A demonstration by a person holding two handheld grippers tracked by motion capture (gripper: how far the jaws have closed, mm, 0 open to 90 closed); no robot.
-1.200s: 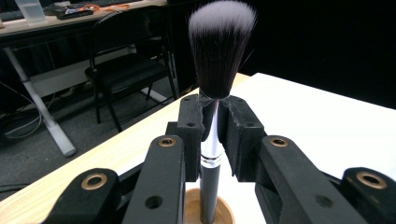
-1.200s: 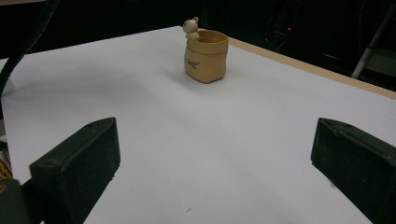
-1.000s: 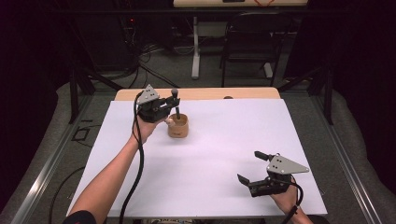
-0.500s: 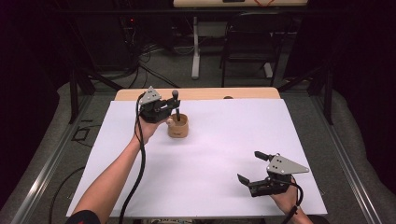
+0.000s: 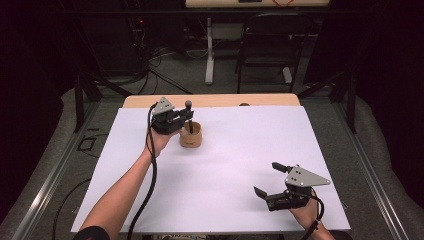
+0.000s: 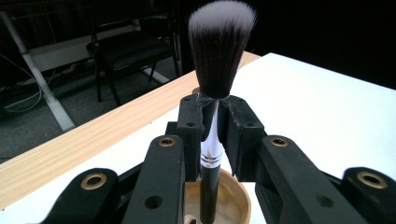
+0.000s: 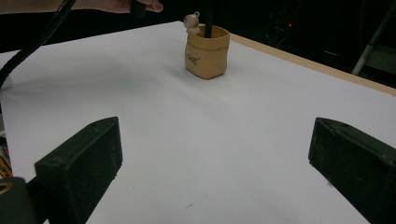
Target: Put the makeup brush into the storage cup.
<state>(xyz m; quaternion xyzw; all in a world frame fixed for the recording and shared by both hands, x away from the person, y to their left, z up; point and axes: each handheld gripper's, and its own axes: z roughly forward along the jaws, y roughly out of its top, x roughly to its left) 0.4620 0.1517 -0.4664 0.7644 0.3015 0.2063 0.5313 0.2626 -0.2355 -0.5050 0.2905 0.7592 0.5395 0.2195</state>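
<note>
- Nearest you, your right gripper (image 5: pixel 270 184) rests low over the white sheet (image 5: pixel 240 165) at its front right corner, jaws spread wide with only bare sheet between them.
- From the right gripper view, the stretch of sheet between those jaws and the tan cup (image 7: pixel 207 51) is bare, so nothing stands in the way there.
- Your left forearm (image 5: pixel 117 192) comes in across the front left of the sheet, its black cable (image 5: pixel 150 165) trailing beside it (that cable also cuts across the upper left corner of the right gripper view).
- Further out, the cup (image 5: pixel 190 135) stands upright on the sheet's far left part, well apart from your right gripper; a small figure sits on its rim.
- Your left gripper (image 5: pixel 186 117) is just beside the cup, its jaws clamped on the handle of the makeup brush (image 6: pixel 214 98).
- The brush stands upright, bristles up, its lower end down inside the cup (image 6: pixel 233 196).
- Beyond the sheet's far edge runs the bare wooden strip of the table (image 5: pixel 215 100).
- Farthest back, on the dark floor, stand a black chair (image 5: pixel 267 50) and a white desk leg (image 5: pixel 209 50), among loose cables.
</note>
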